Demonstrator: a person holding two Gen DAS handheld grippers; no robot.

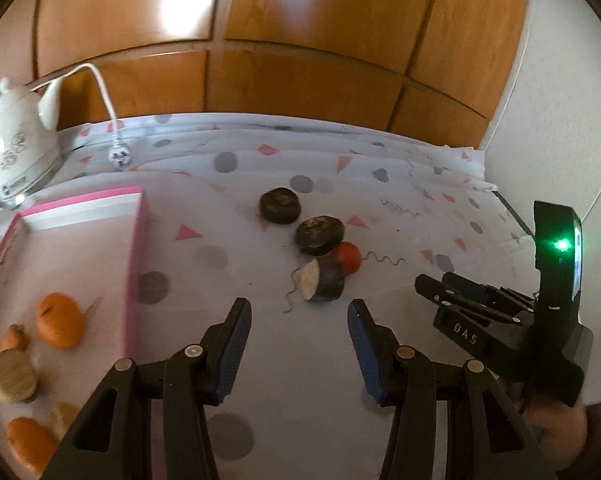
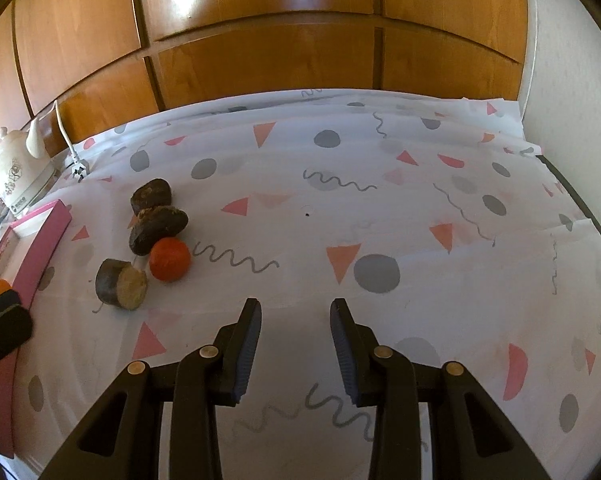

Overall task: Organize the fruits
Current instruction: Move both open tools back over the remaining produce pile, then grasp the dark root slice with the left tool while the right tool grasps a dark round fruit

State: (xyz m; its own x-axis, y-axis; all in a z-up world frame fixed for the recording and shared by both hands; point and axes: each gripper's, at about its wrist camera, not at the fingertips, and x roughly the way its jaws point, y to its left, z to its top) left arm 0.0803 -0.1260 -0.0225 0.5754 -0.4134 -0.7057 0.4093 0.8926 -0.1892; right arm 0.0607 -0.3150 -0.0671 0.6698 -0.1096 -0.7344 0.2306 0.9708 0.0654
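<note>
Left gripper (image 1: 299,314) empty; tray (image 1: 134,248) cut off

Empty left gripper (image 1: 299,312) jaws apart above patterned tablecloth (image 1: 380,184).

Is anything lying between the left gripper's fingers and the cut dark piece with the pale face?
No. In the left wrist view only bare patterned tablecloth lies between the open left gripper and the cut dark piece.
</note>
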